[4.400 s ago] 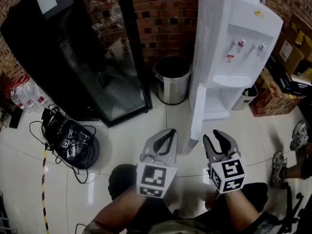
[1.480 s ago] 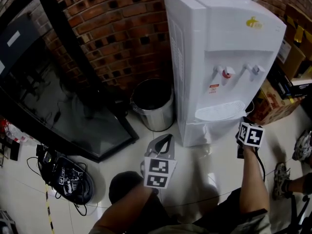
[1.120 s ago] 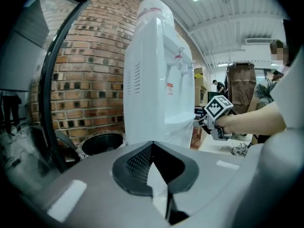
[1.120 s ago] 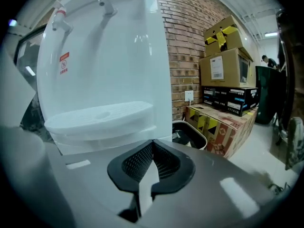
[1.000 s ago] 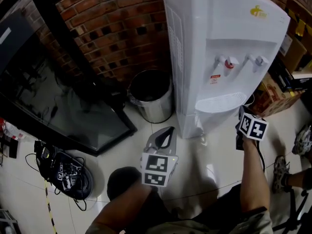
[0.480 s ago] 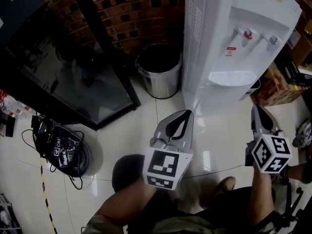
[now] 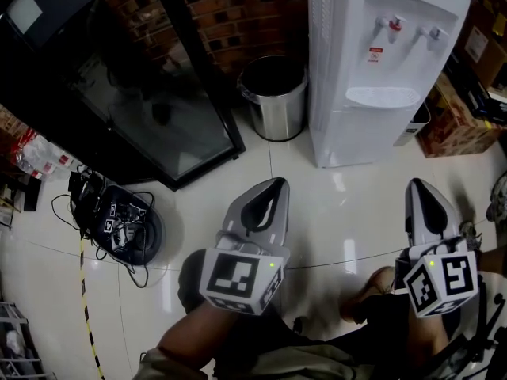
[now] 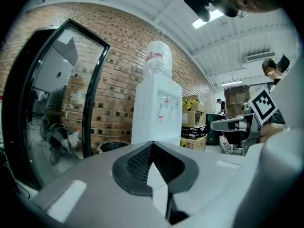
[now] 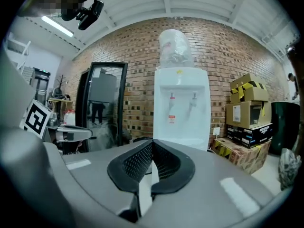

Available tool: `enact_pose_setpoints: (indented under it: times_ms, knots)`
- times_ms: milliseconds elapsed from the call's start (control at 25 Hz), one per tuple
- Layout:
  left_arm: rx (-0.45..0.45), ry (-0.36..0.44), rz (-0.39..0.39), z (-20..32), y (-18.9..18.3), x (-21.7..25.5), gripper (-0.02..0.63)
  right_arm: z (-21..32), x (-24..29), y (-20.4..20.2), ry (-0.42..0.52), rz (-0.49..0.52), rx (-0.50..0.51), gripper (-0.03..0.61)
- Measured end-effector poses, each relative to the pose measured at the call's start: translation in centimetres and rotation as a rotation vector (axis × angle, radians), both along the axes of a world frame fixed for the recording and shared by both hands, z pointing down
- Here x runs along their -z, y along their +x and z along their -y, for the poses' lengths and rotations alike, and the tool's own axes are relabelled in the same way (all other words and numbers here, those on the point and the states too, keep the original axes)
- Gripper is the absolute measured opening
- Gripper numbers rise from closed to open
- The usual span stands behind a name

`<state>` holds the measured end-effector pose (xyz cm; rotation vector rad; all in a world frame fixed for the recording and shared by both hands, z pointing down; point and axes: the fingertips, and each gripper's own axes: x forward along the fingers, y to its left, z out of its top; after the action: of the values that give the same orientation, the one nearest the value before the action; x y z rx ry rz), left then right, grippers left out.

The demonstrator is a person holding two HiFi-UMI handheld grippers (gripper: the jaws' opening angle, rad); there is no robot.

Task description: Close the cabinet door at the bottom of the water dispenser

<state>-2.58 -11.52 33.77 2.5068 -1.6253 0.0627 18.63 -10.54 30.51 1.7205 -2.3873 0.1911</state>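
Note:
The white water dispenser (image 7: 380, 62) stands against the brick wall at the upper right of the head view. Its bottom cabinet door (image 7: 372, 137) lies flush with the body. My left gripper (image 7: 273, 184) hovers over the floor tiles well short of the dispenser, shut and empty. To the right, my right gripper (image 7: 417, 187) is likewise shut with nothing in it, also apart from the door. The left gripper view has the dispenser (image 8: 156, 113) ahead beyond the closed left gripper (image 8: 152, 144). The right gripper view shows the dispenser (image 9: 180, 110) straight ahead past the right gripper (image 9: 152, 141).
A steel trash bin (image 7: 273, 97) stands just left of the dispenser. A black glass-door cabinet (image 7: 142, 93) fills the upper left. A tangle of cables (image 7: 119, 220) lies on the floor at left. Cardboard boxes (image 7: 463, 125) and a small white bin (image 7: 416, 121) sit right of the dispenser.
The cabinet door, open at first, is now flush. Both grippers have drawn back from the dispenser and risen; the right one left the door's front.

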Motion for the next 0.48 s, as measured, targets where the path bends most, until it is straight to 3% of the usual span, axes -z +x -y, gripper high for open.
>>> enact_pose_setpoints:
  times_ms: [240,400,480]
  knots:
    - [-0.006,-0.043,0.071,-3.3,-0.1,-1.7,0.002,-3.7,-1.2,-2.5,-0.017,0.000,0.059,0.000]
    - [-0.035,0.056,0.105,-5.9,1.3,1.9,0.001,-5.8,-2.2,-3.2,-0.042,0.011,0.084,0.000]
    - [-0.023,0.057,0.115,-6.4,1.2,1.6,0.002,-6.1,-1.6,-3.8,-0.014,0.016,0.101,0.000]
